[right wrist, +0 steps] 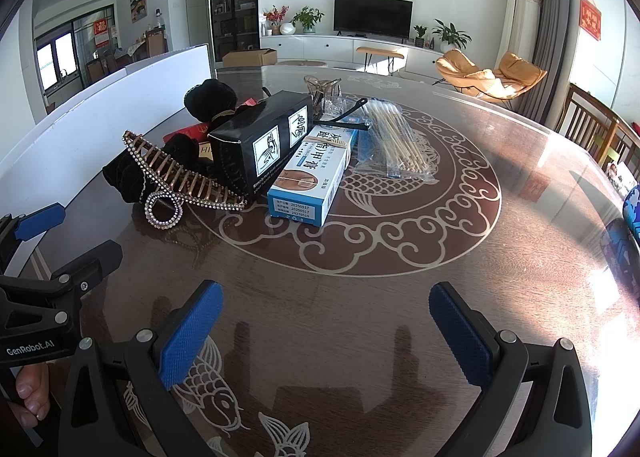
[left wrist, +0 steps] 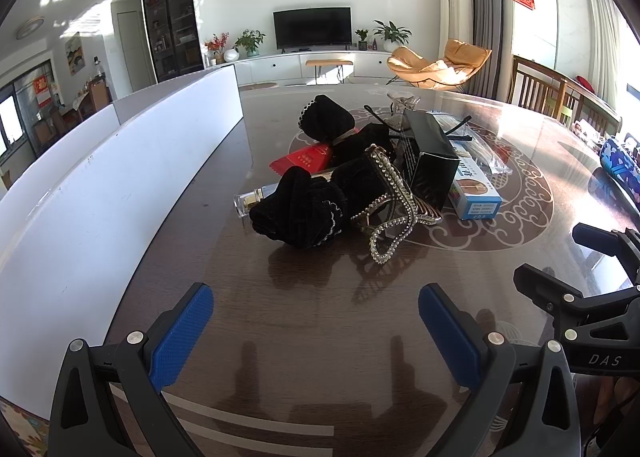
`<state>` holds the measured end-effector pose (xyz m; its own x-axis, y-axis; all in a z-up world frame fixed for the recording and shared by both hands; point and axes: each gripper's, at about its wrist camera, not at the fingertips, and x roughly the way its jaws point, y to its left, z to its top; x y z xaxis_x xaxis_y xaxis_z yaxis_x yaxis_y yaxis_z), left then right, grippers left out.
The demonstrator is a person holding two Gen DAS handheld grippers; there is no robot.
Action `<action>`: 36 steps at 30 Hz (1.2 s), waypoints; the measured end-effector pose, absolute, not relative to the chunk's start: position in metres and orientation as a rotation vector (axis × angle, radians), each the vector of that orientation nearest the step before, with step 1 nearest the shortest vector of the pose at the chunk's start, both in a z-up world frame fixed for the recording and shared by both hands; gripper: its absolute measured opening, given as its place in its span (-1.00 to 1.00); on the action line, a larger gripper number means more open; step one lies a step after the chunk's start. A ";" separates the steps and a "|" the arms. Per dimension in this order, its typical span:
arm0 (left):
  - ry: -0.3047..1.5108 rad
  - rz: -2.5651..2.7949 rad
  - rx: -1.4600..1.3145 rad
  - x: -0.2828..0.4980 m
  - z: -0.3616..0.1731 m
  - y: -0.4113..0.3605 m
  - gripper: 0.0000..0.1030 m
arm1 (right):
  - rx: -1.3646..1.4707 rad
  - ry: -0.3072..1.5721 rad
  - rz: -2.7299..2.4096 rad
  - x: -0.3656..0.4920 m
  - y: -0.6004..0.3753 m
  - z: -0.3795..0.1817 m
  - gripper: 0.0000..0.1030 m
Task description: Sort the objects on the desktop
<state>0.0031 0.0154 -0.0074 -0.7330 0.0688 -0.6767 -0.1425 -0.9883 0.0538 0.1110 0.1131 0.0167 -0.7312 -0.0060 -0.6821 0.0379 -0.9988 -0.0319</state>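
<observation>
honestly, i see both sets of fingers spread apart and empty, the left gripper and right gripper hovering over the tabletop short of the heap. going left to right: the white tray wall, then soft black velvet scrunchies that should squash and snag, a rhinestone hair claw that looks stiff and fragile, best taken by its spring. light black box leans on the blue box, blocking the slippery swab bags.
</observation>
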 end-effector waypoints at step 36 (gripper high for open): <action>0.140 2.754 -1.238 -0.005 -0.018 0.007 1.00 | 1.402 0.073 -2.701 0.072 0.097 0.004 1.00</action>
